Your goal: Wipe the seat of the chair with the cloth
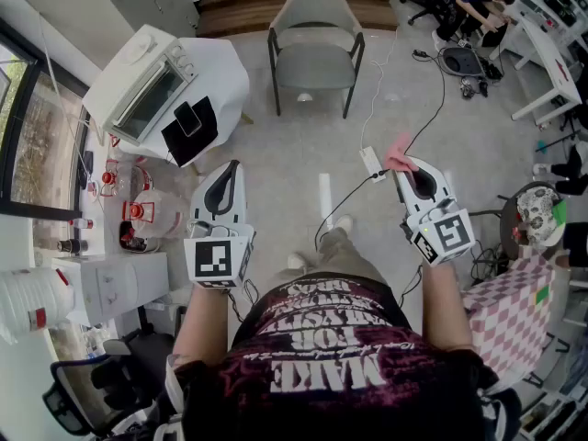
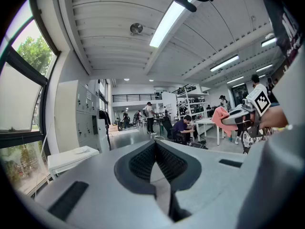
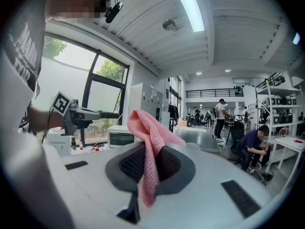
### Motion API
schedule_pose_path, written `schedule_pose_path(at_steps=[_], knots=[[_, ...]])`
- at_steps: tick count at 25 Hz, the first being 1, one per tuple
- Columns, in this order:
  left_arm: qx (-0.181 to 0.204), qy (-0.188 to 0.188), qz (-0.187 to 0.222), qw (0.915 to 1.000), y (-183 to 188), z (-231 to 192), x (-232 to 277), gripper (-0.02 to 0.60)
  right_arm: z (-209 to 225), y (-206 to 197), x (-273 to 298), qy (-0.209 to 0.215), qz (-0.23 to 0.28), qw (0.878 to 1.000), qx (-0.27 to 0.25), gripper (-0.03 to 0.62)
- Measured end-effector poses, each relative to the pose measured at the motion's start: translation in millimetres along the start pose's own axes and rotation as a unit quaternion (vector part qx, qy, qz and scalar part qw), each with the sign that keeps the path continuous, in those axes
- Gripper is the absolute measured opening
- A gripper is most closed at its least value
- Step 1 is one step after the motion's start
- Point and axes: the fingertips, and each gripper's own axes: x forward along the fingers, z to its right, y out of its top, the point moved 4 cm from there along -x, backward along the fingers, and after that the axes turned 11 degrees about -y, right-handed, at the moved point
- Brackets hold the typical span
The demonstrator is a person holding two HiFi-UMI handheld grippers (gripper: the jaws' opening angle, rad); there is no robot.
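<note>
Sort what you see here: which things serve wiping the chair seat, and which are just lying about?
For the job: chair; cloth; right tongs, shut on the cloth.
Lying about: oven; power strip; jug.

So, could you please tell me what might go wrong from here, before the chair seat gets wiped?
1. The right gripper pinches only a narrow fold of the cloth, so it may slip out when rubbed on the seat.
2. A cable and a power strip lie on the floor in front of the chair. Walking over could snag a foot.
</note>
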Motion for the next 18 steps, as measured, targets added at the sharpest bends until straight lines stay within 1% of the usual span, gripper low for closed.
schedule_pose_path(at_steps=[6, 9, 14, 18], knots=[[0.005, -0.006, 0.016, 0.9998, 6, 1, -20, 0.006, -24, 5, -15, -0.004, 0.002, 1.000, 0.006, 0.028], [0.011, -0.010, 0.022, 0.9996, 9, 0, -25, 0.005, -28, 11, -18, -0.014, 0.013, 1.000, 0.022, 0.029], [0.020, -0.007, 0.032, 0.9993, 13, -6, -25, 0.006, -32, 15, -17, -0.015, 0.012, 1.000, 0.013, 0.029], [0.015, -0.002, 0.038, 0.9991, 11, -11, -18, 0.005, -28, 11, -10, -0.012, 0.004, 1.000, 0.010, 0.029]])
